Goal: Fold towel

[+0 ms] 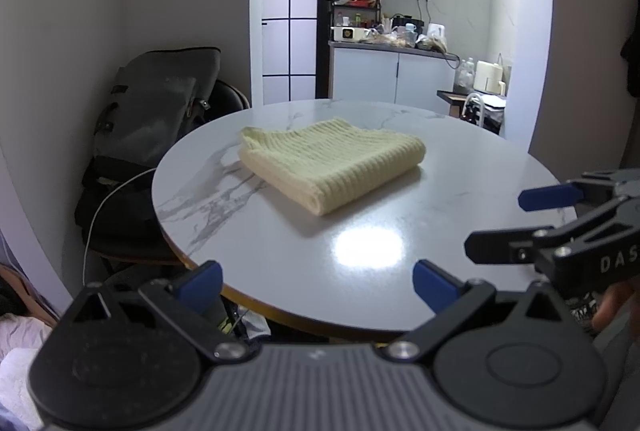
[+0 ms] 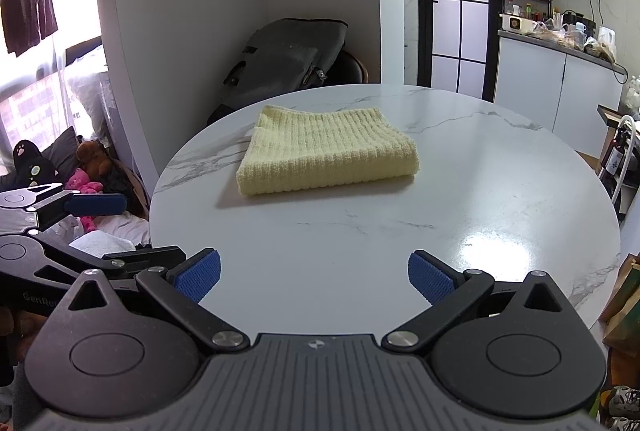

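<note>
- At the bottom of each view, the left gripper (image 1: 316, 283) and right gripper (image 2: 314, 275) were spread wide, holding nothing.
- The folded yellow towel (image 2: 326, 151) lay mid-frame on the round marble table (image 2: 400, 231).
- A grey bag (image 1: 160, 103) sat upper left.

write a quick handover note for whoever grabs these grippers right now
Left gripper: open, empty, held over the near edge of the table.
Right gripper: open, empty, also at the near edge, beside the left one.
Towel: pale yellow, lying flat mid-table as a thick folded rectangle in several layers, touched by neither gripper.
Done: the folds appear finished and the towel released.
Left: probably nothing; if anything, square up the looser far-left corner.
</note>
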`<state>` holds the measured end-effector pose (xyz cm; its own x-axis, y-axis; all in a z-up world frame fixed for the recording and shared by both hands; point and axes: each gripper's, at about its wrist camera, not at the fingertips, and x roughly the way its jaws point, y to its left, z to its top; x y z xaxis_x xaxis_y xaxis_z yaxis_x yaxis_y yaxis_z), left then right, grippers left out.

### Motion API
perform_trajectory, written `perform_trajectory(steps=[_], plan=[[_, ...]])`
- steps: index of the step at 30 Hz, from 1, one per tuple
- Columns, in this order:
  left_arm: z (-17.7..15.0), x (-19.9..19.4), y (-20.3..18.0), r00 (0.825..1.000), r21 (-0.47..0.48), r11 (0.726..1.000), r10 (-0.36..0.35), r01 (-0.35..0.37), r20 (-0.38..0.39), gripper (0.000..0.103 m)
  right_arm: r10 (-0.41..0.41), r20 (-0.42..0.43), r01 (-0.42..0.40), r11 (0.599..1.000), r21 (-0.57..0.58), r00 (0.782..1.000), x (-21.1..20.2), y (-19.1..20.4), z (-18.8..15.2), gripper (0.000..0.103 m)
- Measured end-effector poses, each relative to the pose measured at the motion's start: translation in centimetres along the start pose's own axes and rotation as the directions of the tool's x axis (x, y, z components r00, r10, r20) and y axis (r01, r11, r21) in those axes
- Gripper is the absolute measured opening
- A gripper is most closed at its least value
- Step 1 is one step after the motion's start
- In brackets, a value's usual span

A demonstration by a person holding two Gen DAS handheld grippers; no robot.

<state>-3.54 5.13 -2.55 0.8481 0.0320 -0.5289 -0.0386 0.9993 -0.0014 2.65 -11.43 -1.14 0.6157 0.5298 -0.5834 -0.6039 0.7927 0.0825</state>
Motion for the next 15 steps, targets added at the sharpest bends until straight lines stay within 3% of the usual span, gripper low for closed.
perform_trajectory(steps=[15], plan=[[-0.13,0.08,0.07,1.000,-0.007,1.000,0.005,-0.005,-0.004,0.103,0.010,-0.001,-0.010,1.000,-0.009,1.000,0.39,0.40,0.26,0.102]])
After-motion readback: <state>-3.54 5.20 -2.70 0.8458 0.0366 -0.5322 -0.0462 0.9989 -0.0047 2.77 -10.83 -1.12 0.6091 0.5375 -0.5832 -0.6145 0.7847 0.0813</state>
